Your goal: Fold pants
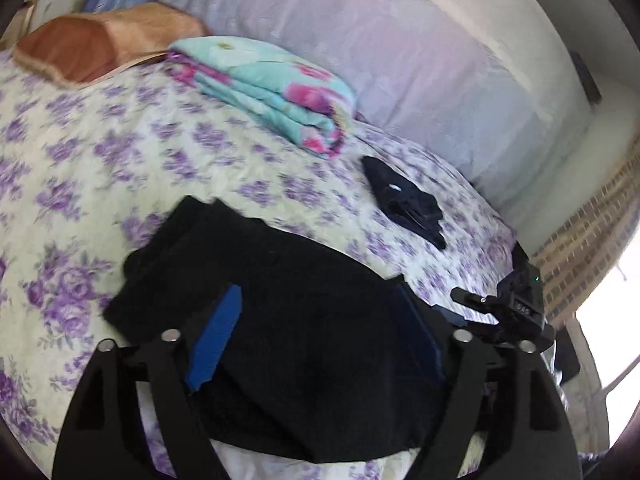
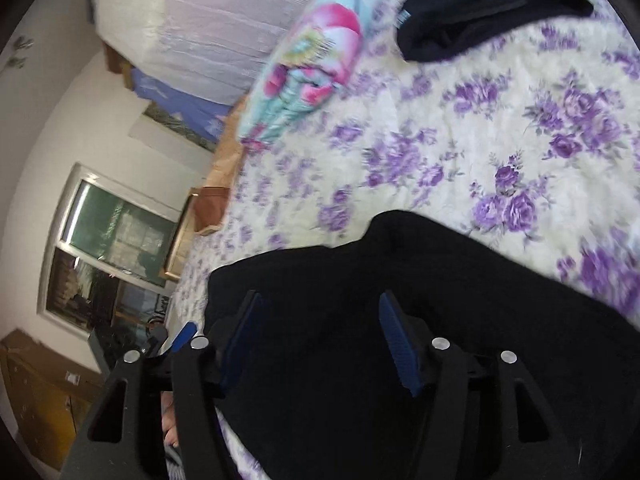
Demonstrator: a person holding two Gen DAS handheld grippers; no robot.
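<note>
Black pants (image 1: 280, 264) lie folded in a compact pile on the purple-flowered bed sheet (image 1: 100, 168). My left gripper (image 1: 316, 288) hovers over them, its blue-padded jaws spread wide with nothing pinched. In the right wrist view the same pants (image 2: 480, 300) fill the lower half. My right gripper (image 2: 318, 304) is open above the cloth, with its pads clear of it. The right gripper (image 1: 508, 308) also shows at the pile's right edge in the left wrist view. One blue pad of the left gripper (image 2: 184, 334) peeks in at the pile's left edge.
A second small dark garment (image 1: 404, 204) (image 2: 480, 8) lies farther up the bed. A folded turquoise and pink blanket (image 1: 272, 92) (image 2: 312, 60), a brown pillow (image 1: 92, 48) and a lavender quilt (image 1: 380, 40) sit near the head. A window (image 2: 116, 248) and a cardboard box (image 2: 36, 392) are beyond the bed's edge.
</note>
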